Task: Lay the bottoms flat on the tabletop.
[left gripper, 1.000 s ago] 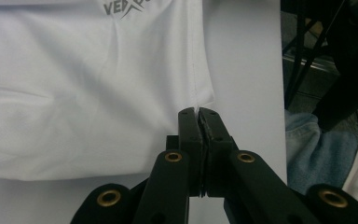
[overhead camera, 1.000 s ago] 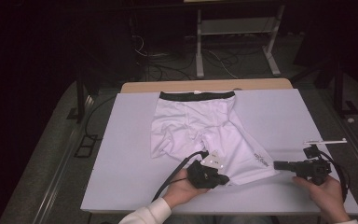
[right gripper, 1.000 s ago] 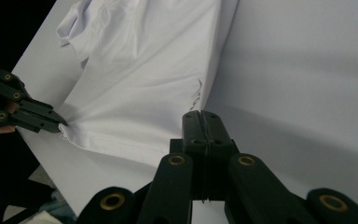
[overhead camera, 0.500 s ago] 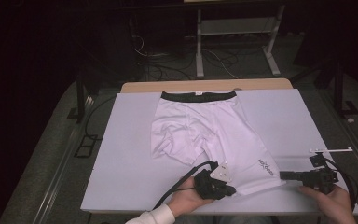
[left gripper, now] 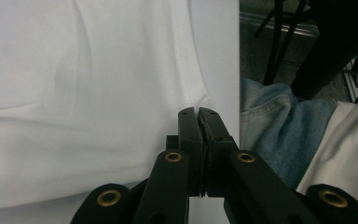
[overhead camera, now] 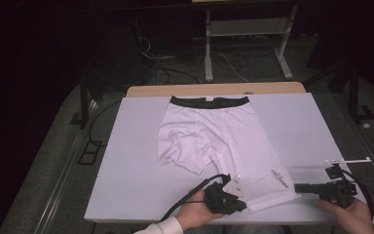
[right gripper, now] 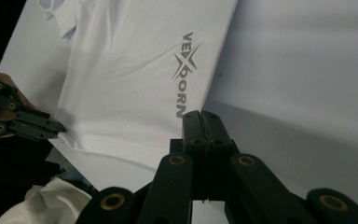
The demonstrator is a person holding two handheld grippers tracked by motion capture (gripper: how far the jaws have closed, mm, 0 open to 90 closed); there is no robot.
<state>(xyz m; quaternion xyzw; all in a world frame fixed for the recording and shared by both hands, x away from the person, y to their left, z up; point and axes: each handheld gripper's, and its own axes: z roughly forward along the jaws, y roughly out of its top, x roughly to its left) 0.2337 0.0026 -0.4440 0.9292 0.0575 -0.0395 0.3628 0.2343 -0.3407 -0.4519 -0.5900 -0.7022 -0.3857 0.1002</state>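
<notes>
Along the near edge of the white table [overhead camera: 126, 161], both hands reach in low. The left gripper [overhead camera: 231, 202] has its jaws pressed together on the hem of the white boxer shorts [overhead camera: 214, 141], at the near leg's corner. The right gripper [overhead camera: 302, 187] lies level, pointing left at that leg's other corner; its jaws are pressed together, and whether they pinch cloth I cannot tell. Beyond the table, the room is dark, with a metal stand [overhead camera: 246, 41] and loose cables [overhead camera: 175, 68] on the floor.
</notes>
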